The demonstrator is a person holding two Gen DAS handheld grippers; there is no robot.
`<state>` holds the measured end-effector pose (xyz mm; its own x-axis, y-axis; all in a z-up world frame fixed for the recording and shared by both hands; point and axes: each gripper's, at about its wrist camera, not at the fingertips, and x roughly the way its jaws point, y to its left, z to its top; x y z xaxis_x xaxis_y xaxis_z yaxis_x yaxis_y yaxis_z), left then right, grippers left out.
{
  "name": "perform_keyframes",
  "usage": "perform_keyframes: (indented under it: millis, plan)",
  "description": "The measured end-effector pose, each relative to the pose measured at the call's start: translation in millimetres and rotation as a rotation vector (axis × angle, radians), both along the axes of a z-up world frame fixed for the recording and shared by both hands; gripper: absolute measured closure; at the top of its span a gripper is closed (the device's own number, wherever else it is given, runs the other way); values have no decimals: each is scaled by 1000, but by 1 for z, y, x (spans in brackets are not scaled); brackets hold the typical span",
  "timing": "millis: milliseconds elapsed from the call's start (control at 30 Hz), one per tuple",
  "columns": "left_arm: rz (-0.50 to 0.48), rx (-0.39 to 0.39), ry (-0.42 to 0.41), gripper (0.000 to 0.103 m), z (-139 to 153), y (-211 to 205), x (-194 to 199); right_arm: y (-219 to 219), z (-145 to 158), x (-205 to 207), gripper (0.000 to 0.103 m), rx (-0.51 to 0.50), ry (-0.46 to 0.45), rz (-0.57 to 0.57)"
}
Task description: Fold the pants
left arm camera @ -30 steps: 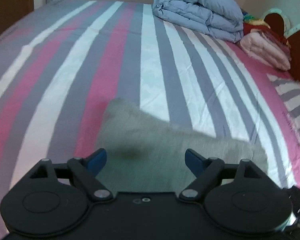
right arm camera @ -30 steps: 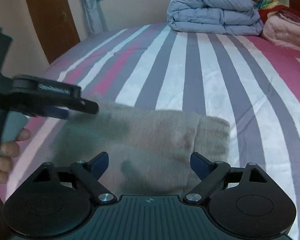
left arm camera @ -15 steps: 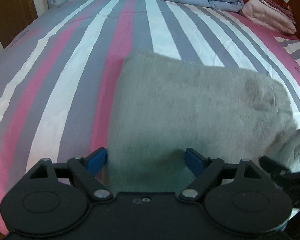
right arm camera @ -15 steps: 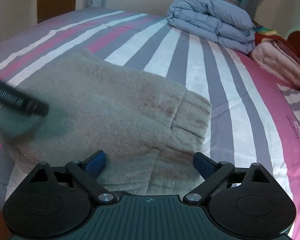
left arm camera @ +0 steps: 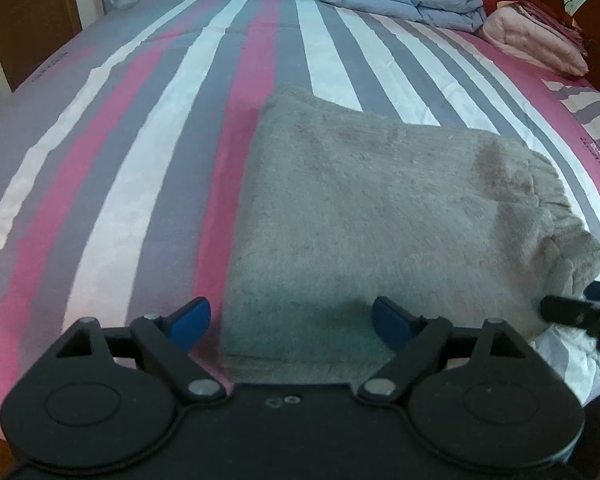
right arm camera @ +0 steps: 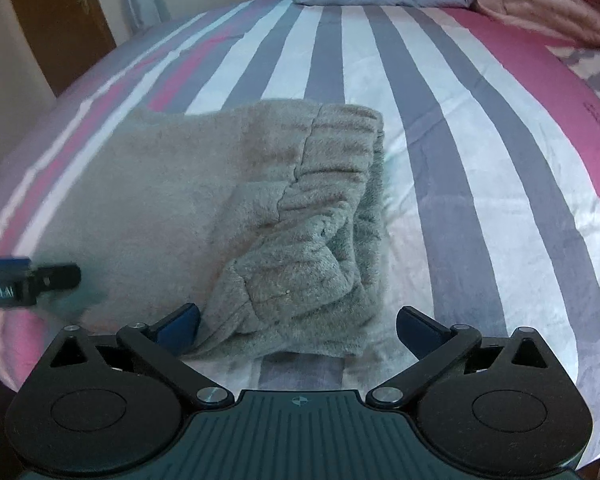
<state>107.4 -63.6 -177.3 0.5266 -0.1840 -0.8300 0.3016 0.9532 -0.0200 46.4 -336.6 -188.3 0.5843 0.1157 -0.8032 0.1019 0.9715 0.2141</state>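
My 2 tongs, left gripper (left arm camera: 290, 320) and right gripper (right arm camera: 298, 326), gape wide over folded grey pants (left arm camera: 380, 216) (fold looks finished); next, tidy the rumpled waistband (right arm camera: 332, 184).

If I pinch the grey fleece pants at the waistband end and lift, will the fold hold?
Probably not: the pants look soft and floppy, and the waistband layers already splay loose. They likely drape and unfold from one pinch. The plush pile should grip well, unlikely to slip from the right gripper.
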Motion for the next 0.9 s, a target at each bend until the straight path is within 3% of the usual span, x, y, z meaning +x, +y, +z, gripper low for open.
perform_keyframes:
  millis: [167,300,400,500,533,567,700,800,900]
  plan:
    - [11,16,-31,23,9,4,15,-21,20,-2,0,67,-62,-33]
    - [36,2,-28,23,6,6,39,-47,10,20,0,209,-1,-72]
    - [12,-40,30,24,-7,6,60,-66,-11,39,0,342,43,-126]
    - [3,-164,139,23,-27,11,80,-81,-30,48,2,485,39,-185]
    - [5,-210,168,23,-32,13,84,-83,-32,49,6,519,24,-181]
    - [10,-237,180,24,-36,14,87,-84,-34,51,30,548,16,-169]
    - [0,-274,184,25,-41,9,89,-92,-44,54,40,626,33,-173]
    - [33,-314,178,37,-40,15,87,-98,-48,56,40,673,42,-180]
    - [56,-324,153,67,-30,20,81,-102,-50,55,50,751,40,-196]
